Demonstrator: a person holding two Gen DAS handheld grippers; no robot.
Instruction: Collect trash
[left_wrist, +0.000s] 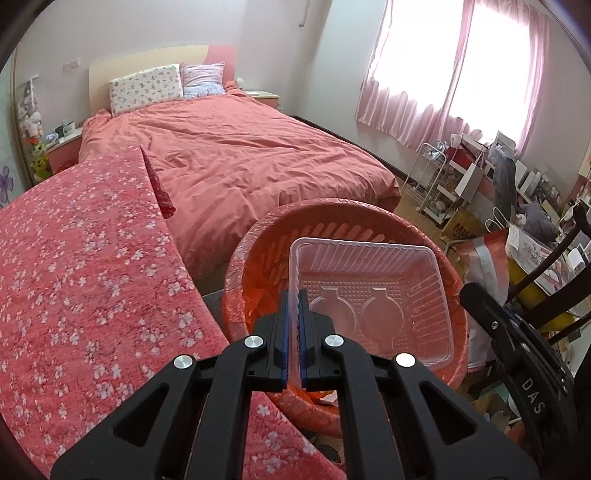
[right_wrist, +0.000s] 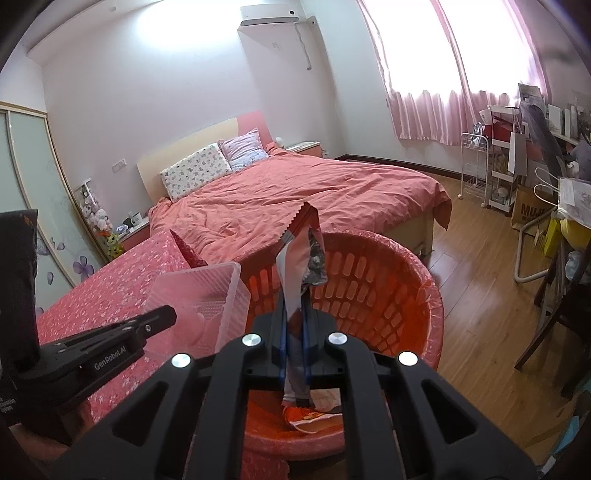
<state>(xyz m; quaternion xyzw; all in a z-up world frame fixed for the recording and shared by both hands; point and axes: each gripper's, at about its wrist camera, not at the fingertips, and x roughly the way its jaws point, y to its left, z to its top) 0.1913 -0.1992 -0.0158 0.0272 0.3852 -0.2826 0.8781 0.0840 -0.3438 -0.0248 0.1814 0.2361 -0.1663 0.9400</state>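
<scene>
My left gripper (left_wrist: 294, 299) is shut on the near rim of a clear plastic food tray (left_wrist: 373, 295) and holds it over the red lined trash basket (left_wrist: 251, 251). My right gripper (right_wrist: 294, 299) is shut on a crumpled red, white and grey snack wrapper (right_wrist: 301, 243) that stands up above the same basket (right_wrist: 399, 280). The tray (right_wrist: 199, 295) and the left gripper (right_wrist: 162, 317) show at the left of the right wrist view. More wrappers (right_wrist: 314, 413) lie at the basket's bottom.
A table with a red flowered cloth (left_wrist: 85, 266) lies left of the basket. A bed with a red quilt (left_wrist: 240, 158) is beyond it. A dark chair (right_wrist: 565, 302) and cluttered shelves (left_wrist: 517, 192) stand at the right on the wood floor (right_wrist: 476, 266).
</scene>
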